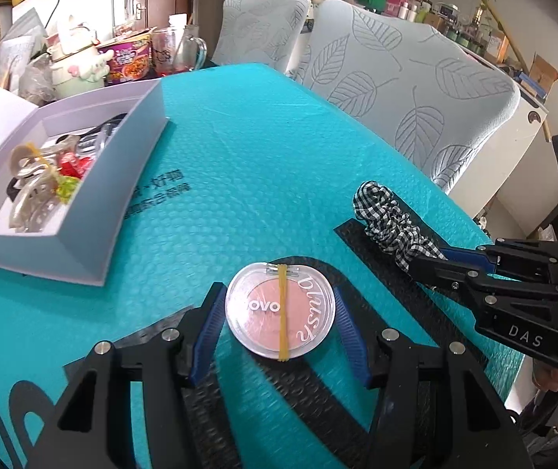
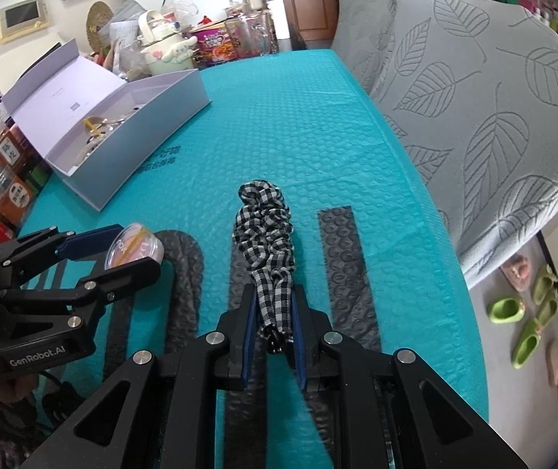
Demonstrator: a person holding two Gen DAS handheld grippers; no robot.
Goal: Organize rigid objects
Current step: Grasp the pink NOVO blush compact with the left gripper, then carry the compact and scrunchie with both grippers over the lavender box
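Blush compact (image 1: pixel 280 310), yellow rubber band across its lid, sits clamped between the left gripper's (image 1: pixel 280 326) blue pads, well right of the open white box (image 1: pixel 83 211). Further right of the box, the right gripper (image 2: pixel 273 326) pinches a checked scrunchie (image 2: pixel 265 226) over the teal mat (image 1: pixel 239 164).

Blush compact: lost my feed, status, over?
Left hand-held gripper shut on blush compact. Right hand-held gripper shut on checked scrunchie. Open box to the left, teal mat between bare.
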